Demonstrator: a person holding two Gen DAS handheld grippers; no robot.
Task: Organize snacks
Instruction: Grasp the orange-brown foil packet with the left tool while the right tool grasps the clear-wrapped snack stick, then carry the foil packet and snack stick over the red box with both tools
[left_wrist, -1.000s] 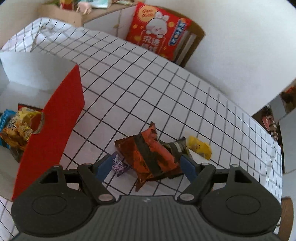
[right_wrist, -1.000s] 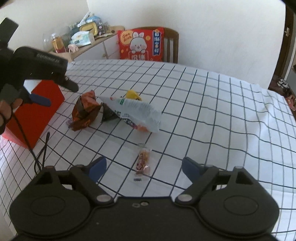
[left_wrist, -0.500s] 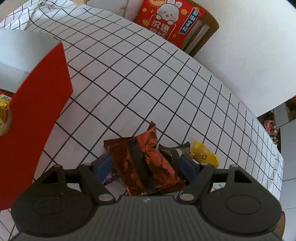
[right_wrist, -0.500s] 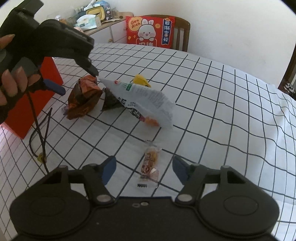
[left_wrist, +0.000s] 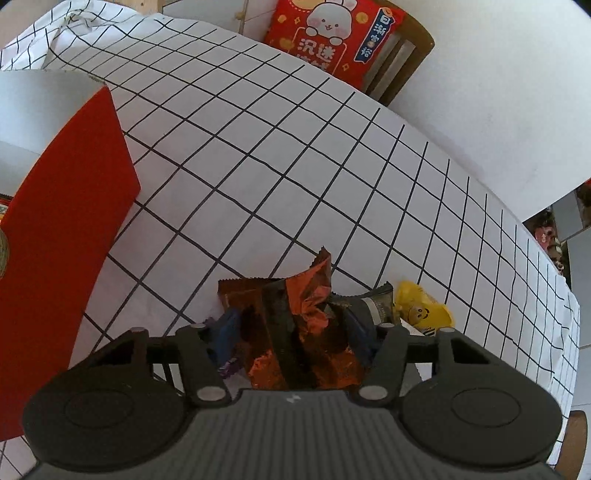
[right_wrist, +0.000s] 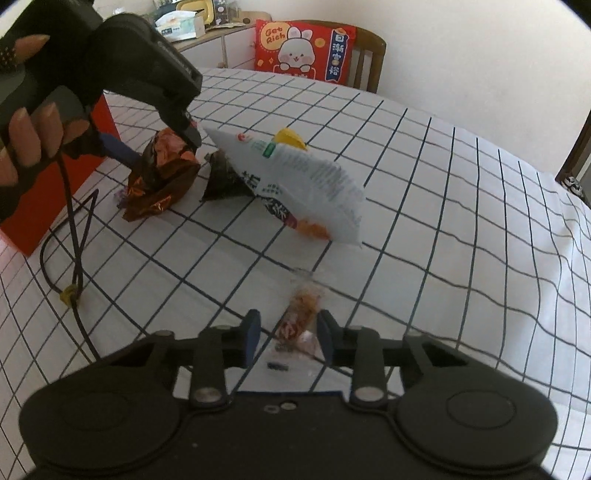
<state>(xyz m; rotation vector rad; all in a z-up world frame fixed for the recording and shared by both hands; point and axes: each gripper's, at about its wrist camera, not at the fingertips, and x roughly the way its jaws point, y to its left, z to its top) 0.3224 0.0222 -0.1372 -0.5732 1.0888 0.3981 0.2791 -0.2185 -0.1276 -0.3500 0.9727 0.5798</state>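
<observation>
A crumpled orange-brown snack packet (left_wrist: 310, 314) lies on the checked tablecloth (left_wrist: 258, 166). My left gripper (left_wrist: 293, 332) is closing on it, and both blue pads press its bunched sides. The right wrist view shows the same grip (right_wrist: 162, 147) on that packet (right_wrist: 162, 184), with a hand around the handle. A small clear-wrapped snack (right_wrist: 299, 317) lies between the fingers of my right gripper (right_wrist: 288, 334). Its jaws are closing, with a gap still showing on the left side.
A red box (left_wrist: 62, 229) stands at the left. Beside the orange packet lie a dark triangular packet (right_wrist: 221, 181), a big white bag (right_wrist: 306, 181), a yellow snack (left_wrist: 421, 312) and a purple candy (left_wrist: 229, 365). A black cable (right_wrist: 74, 258) trails across the cloth. A red cushion (right_wrist: 303, 51) rests on a far chair.
Both grippers came down and narrowed. The left one went from straddling the flat orange packet to squeezing it into a bunch. The right one's fingers drew in around the small clear-wrapped snack.
</observation>
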